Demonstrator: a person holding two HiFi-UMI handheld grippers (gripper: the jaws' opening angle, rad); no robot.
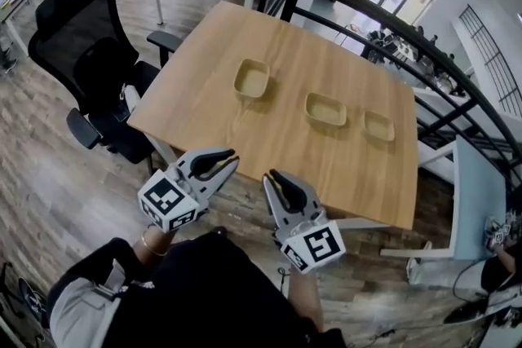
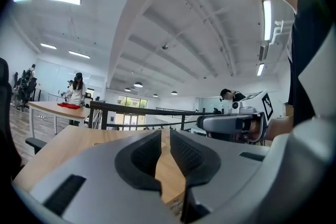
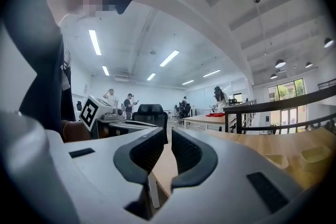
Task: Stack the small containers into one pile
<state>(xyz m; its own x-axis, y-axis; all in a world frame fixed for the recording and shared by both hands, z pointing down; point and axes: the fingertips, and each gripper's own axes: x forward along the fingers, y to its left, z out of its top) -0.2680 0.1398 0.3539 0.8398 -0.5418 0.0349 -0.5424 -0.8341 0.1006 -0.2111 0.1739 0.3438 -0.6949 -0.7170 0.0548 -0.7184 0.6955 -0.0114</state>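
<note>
Left gripper (image 1: pixel 232 156), right gripper (image 1: pixel 272 176) closed, empty; containers (image 1: pixel 325 109) well ahead.

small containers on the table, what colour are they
Pale yellowish tan, close to the wooden table's tone. All three small containers show best in the head view.

Counter (image 1: pixel 212 102): light wood, smooth, satin grain.
Small containers (image 1: pixel 325 109), three: pale beige, matt; material unclear.
Left gripper (image 1: pixel 231 158), right gripper (image 1: pixel 272 175): grey matt plastic shells; pads (image 2: pixel 144 157) black, finely ribbed.
Floor (image 1: pixel 49 175): grey-brown wood-look planks, slight sheen.
Office chair (image 1: pixel 77 37): black, matt.
Railing (image 1: pixel 367 12): black metal.
</note>
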